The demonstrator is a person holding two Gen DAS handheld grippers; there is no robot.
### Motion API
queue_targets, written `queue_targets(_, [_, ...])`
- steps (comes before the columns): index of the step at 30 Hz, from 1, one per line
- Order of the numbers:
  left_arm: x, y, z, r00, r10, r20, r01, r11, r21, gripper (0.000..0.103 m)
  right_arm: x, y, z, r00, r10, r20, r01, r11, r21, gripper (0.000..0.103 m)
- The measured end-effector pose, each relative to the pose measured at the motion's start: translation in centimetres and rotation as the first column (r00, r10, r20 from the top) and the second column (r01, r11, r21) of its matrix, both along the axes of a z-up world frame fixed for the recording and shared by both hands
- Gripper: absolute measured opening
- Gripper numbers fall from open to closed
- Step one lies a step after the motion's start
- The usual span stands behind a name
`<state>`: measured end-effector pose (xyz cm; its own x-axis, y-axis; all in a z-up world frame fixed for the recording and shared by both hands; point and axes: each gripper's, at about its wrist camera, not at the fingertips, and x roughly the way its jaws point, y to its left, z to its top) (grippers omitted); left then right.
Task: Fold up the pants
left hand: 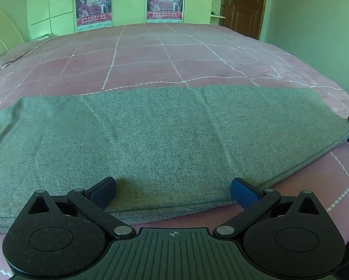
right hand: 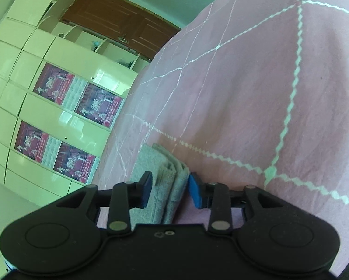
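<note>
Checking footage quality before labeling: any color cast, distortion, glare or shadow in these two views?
Left wrist view: green cast on the walls, fisheye bowing of the bed, a soft shadow on the gray pants by the left gripper. Right wrist view: rolled sideways, glare on the wardrobe, nearby bedspread soft; right gripper straddles the folded edge.

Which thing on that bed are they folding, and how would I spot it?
Look at the big bed with its pink cover crossed by white zigzag lines. Along its near edge lie the pants, a flat grey woolly band, the only plain grey cloth there.
</note>
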<state>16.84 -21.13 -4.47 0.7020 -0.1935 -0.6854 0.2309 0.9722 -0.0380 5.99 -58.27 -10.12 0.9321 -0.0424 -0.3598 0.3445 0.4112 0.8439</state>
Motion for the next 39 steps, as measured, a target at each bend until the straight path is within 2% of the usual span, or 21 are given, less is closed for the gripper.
queue_targets(3, [0.0,0.0,-0.1,1.0,-0.002,0.004,0.002,1.0,-0.001,0.103,0.0,0.3,0.0,1.0,-0.016,-0.016,0.016,1.0,0.019,0.027])
queue_targets(8, [0.2,0.1,-0.1,1.0,-0.002,0.002,0.002,1.0,0.002,0.103,1.7,1.0,0.0,0.997,0.047,-0.06,-0.045,0.999,0.02,0.029])
queue_targets(9, [0.2,0.1,-0.1,1.0,-0.003,0.002,0.003,1.0,0.003,0.103,2.1,1.2,0.0,0.996,0.056,-0.076,-0.057,0.998,-0.005,0.028])
queue_targets(10, [0.2,0.1,-0.1,1.0,-0.005,0.002,0.005,1.0,0.005,0.103,2.2,1.4,0.0,0.994,0.055,-0.09,-0.059,0.998,-0.038,0.012])
queue_targets(11, [0.2,0.0,-0.2,1.0,-0.009,0.003,0.009,1.0,0.011,0.103,2.3,1.4,-0.1,0.993,0.065,-0.1,-0.07,0.996,-0.056,0.01])
queue_targets(15, [0.0,-0.3,-0.4,1.0,-0.009,0.017,0.009,1.0,0.029,0.103,2.2,1.6,-0.2,0.993,0.069,-0.092,-0.074,0.996,-0.055,0.009])
queue_targets(18, [-0.1,0.0,-0.2,1.0,-0.003,0.028,0.003,1.0,0.007,0.103,2.6,1.7,0.2,0.992,0.065,-0.107,-0.073,0.995,-0.065,0.009])
queue_targets(22, [-0.9,4.4,1.9,0.997,0.059,0.058,-0.056,0.997,-0.054,0.103,2.8,1.8,1.3,0.991,0.071,-0.115,-0.081,0.993,-0.083,0.009])
queue_targets(26, [-2.5,12.3,2.6,0.982,0.146,0.122,-0.15,0.989,0.019,0.103,3.2,3.3,3.1,0.991,0.102,-0.088,-0.115,0.98,-0.165,0.009])
queue_targets(28, [-2.3,16.3,1.6,0.986,0.163,0.041,-0.165,0.984,0.065,0.103,3.9,5.2,4.8,0.989,0.133,-0.063,-0.143,0.964,-0.224,0.009])
queue_targets(29, [-2.4,18.2,1.1,0.985,0.172,0.011,-0.172,0.983,0.056,0.103,4.3,6.4,5.7,0.987,0.157,-0.046,-0.163,0.956,-0.244,0.009])
queue_targets(30, [-2.8,20.0,1.0,0.982,0.188,0.016,-0.189,0.982,0.024,0.103,4.9,8.1,6.9,0.981,0.194,-0.026,-0.194,0.943,-0.27,0.008])
queue_targets(32, [-4.1,23.4,1.5,0.968,0.237,0.078,-0.234,0.971,-0.043,0.103,6.1,12.0,9.1,0.963,0.268,-0.004,-0.254,0.906,-0.339,0.008])
queue_targets(34, [-5.1,26.3,2.0,0.944,0.304,0.132,-0.293,0.951,-0.093,0.103,7.2,16.1,10.9,0.936,0.351,0.022,-0.317,0.869,-0.379,0.008])
queue_targets(36, [-5.6,28.9,1.9,0.921,0.365,0.137,-0.347,0.928,-0.139,0.103,8.4,21.3,12.5,0.895,0.445,0.04,-0.389,0.82,-0.42,0.008])
queue_targets(38, [-6.2,31.2,1.5,0.901,0.412,0.138,-0.394,0.908,-0.142,0.103,9.3,26.2,13.1,0.847,0.529,0.046,-0.461,0.776,-0.43,0.008])
queue_targets(39, [-6.5,32.2,1.4,0.891,0.431,0.142,-0.415,0.901,-0.13,0.103,9.8,29.3,13.2,0.814,0.58,0.039,-0.51,0.744,-0.433,0.008])
